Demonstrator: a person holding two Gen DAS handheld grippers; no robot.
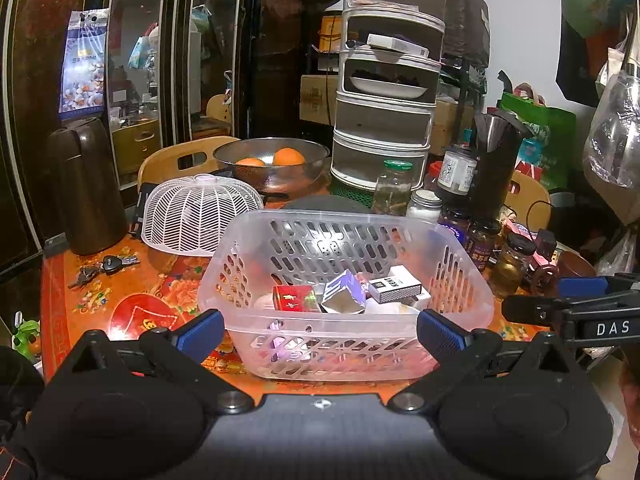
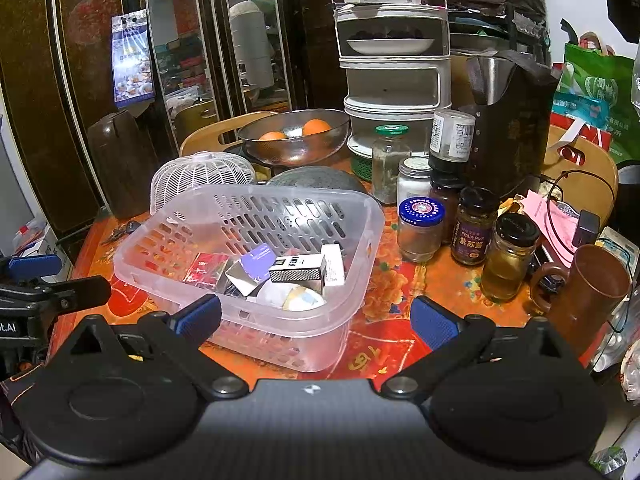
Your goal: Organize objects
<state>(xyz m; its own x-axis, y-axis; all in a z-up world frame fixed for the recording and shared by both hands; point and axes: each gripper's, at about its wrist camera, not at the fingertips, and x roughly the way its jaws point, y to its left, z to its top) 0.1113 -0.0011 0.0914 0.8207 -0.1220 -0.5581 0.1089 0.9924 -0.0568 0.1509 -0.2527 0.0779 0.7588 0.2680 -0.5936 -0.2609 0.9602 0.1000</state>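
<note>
A clear plastic basket (image 1: pixel 448 264) stands on the orange patterned table and also shows in the right wrist view (image 2: pixel 360 216). Inside lie a red box (image 1: pixel 294 297), a purple and silver box (image 1: pixel 345 293), a black and white Kent box (image 1: pixel 394 285) and white round items (image 2: pixel 296 298). My left gripper (image 1: pixel 320 334) is open and empty, its blue pads at the basket's near wall. My right gripper (image 2: pixel 316 320) is open and empty, over the basket's near right corner. Each gripper shows at the edge of the other's view.
A white mesh food cover (image 1: pixel 196 216), a brown thermos jug (image 1: pixel 88 184), keys (image 1: pixel 104 268) and a steel bowl of oranges (image 1: pixel 272 164) stand behind the basket. Several jars (image 2: pixel 472 228), a brown mug (image 2: pixel 588 288), a kettle (image 2: pixel 504 120) and a tiered rack (image 1: pixel 384 92) crowd the right.
</note>
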